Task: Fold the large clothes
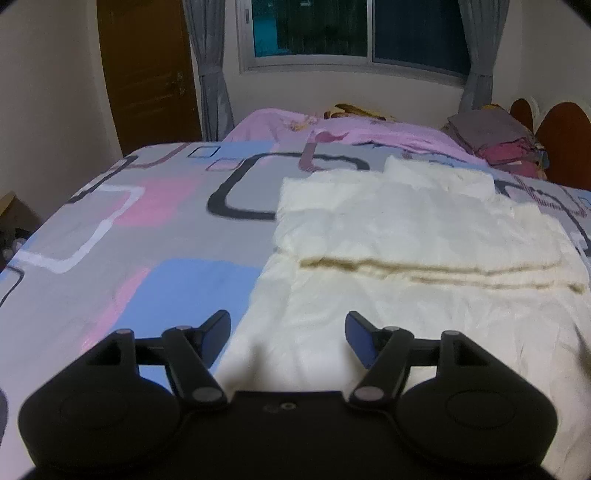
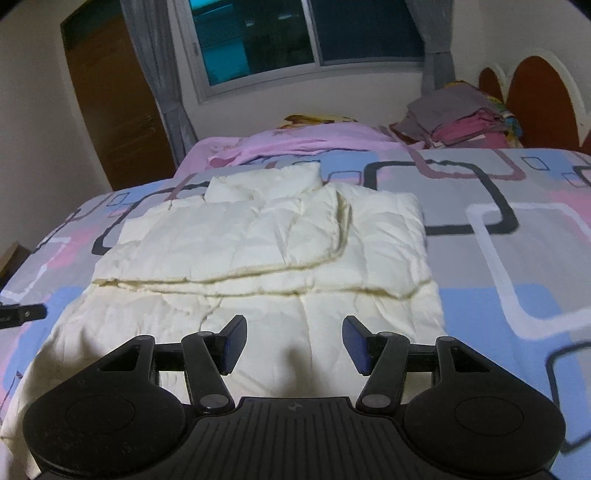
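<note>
A large cream-white padded garment (image 1: 406, 236) lies flat on the patterned bed, its sleeves folded in over the body; it also shows in the right wrist view (image 2: 266, 236). Its collar (image 2: 262, 182) points to the far side. My left gripper (image 1: 288, 336) is open and empty above the garment's near left edge. My right gripper (image 2: 293, 341) is open and empty above the garment's near hem. The tip of the left gripper (image 2: 22, 314) shows at the left edge of the right wrist view.
The bed sheet (image 1: 155, 229) has grey, pink and blue shapes. A pink blanket (image 1: 369, 129) lies at the far end. A stack of folded clothes (image 2: 454, 118) sits by the headboard (image 2: 539, 99). A brown door (image 1: 147, 74) and a window (image 1: 351, 33) are behind.
</note>
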### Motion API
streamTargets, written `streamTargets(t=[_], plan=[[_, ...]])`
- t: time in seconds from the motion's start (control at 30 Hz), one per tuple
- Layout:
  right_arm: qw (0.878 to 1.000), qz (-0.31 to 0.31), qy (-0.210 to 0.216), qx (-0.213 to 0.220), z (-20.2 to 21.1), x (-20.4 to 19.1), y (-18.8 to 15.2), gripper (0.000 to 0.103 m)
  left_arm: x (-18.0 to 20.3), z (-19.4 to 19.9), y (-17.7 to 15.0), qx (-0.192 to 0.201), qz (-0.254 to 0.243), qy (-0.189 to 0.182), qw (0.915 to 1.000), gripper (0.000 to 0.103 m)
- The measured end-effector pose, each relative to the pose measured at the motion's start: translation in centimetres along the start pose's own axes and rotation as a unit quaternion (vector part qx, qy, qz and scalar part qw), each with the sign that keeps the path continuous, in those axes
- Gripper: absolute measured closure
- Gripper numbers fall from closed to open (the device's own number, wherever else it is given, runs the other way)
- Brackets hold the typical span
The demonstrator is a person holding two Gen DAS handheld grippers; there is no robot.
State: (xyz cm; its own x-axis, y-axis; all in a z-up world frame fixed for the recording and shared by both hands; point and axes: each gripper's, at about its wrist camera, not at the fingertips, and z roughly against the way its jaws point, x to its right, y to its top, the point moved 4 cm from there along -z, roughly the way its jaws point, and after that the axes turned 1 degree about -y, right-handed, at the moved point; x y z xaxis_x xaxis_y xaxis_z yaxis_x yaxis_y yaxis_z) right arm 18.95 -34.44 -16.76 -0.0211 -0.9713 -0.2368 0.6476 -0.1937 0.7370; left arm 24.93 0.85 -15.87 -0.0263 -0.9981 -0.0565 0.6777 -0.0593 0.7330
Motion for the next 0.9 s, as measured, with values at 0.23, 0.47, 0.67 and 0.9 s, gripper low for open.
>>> streamTargets(t=[0.23,0.47,0.67,0.9], plan=[[0.999,0.002,-0.041,0.010,3.3,-1.0,-2.8,0.012,-3.4,1.1,-3.3,-0.027,0.007,-0.011,0.9996,0.035],[0.997,0.005,-0.073,-0.014,5.2,-1.6,-6.7,0.012,-6.7,2.4,-6.8,-0.042,0.005,-0.011,0.9990,0.035],[0.991,-0.019,-0.124,-0.040,6.9,1.3,-10.0,0.012,-9.2,2.9,-9.6,-0.064,0.018,-0.015,0.9977,0.031],[0.985,-0.072,-0.139,-0.072,8.5,4.3,-13.2,0.012,-10.0,2.5,-12.1,-0.093,0.036,-0.055,0.9935,0.023]])
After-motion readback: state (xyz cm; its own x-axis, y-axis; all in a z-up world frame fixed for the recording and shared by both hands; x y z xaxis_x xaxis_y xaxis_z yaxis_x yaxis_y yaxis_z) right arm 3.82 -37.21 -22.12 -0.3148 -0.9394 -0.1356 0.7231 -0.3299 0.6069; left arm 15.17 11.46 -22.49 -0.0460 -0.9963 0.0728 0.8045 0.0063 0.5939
